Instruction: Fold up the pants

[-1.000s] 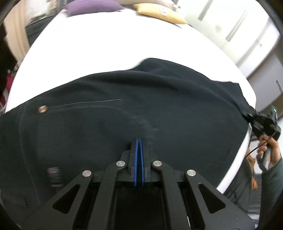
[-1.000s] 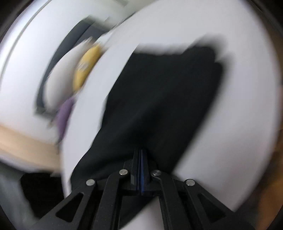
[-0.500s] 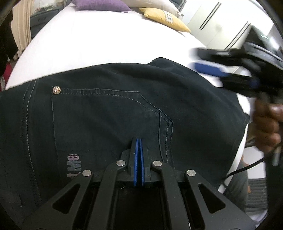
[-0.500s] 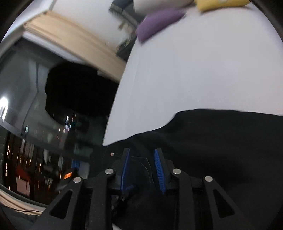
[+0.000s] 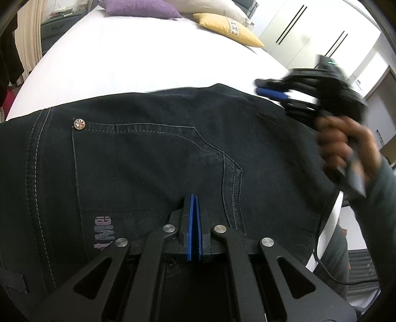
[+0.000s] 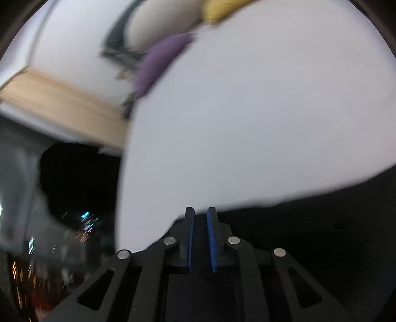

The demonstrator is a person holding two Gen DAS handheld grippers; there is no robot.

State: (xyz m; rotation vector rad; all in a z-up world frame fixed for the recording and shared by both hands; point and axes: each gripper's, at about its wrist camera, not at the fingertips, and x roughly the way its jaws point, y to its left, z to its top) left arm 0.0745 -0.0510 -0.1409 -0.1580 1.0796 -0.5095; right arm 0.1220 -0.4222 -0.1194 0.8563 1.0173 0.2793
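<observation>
Pants (image 5: 153,168): dark denim, spread flat across the near part of the bed, back pocket up, with a metal rivet (image 5: 79,123) at the pocket's upper left corner and a faded printed label (image 5: 104,232) low on the pocket.
Far edge of pants: runs in a shallow arc across the left wrist view, with bare sheet beyond it.
Right edge of pants: lies close to the bed's right side, just under the right gripper.
Bed (image 5: 128,62): white sheet, wide bare stretch between the pants and the pillows.
Pillows: a purple pillow (image 5: 141,8) and a yellow pillow (image 5: 227,29) sit at the far end, well apart from the pants.
Left gripper (image 5: 194,198): jaws together, blue pads meeting; it is pitched down over the pocket, and whether cloth is pinched cannot be told.
Right gripper (image 6: 200,213): jaws closing, a narrow gap between the blue pads with nothing in it; it hangs over the pants' edge, tips pointing toward the bare sheet.
Right hand (image 5: 346,146): blurred, wrapped around the gripper handle at the bed's right side, a dark sleeve (image 5: 381,198) behind it.
Beyond the bed: white wardrobe doors (image 5: 309,32) at far right.
</observation>
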